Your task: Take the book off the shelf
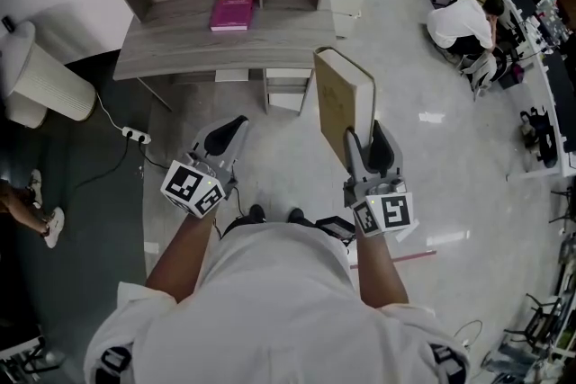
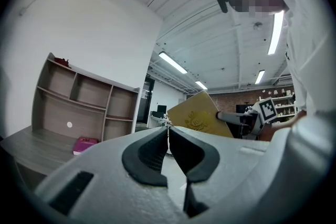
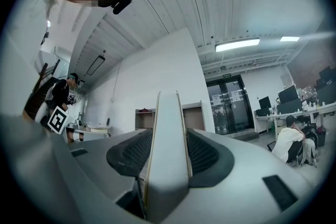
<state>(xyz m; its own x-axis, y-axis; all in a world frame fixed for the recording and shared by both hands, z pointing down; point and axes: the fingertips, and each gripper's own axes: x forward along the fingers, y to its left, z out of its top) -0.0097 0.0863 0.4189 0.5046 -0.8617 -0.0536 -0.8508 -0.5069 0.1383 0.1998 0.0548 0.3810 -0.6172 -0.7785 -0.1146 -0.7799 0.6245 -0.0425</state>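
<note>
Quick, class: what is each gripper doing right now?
Left gripper: closed, empty.
Right gripper: closed on the thick tan hardcover book.

I wear a white short-sleeved shirt (image 1: pixel 270 301) with a small black mark on each sleeve (image 1: pixel 121 346). Just past its front hem show the toes of two dark shoes (image 1: pixel 256 213), and above its collar a small black camera (image 2: pixel 223 0) sits at my head. Out ahead of the shirt, my left gripper (image 1: pixel 238 122) and right gripper (image 1: pixel 365 138) are each a pale grey moulded shell with dark slots sunk in the flanks. Each has two black pads (image 2: pixel 149 152) ribbed on their inner faces and, at the end nearer the shirt, a white cube (image 1: pixel 193 187) printed with black square markers.
</note>
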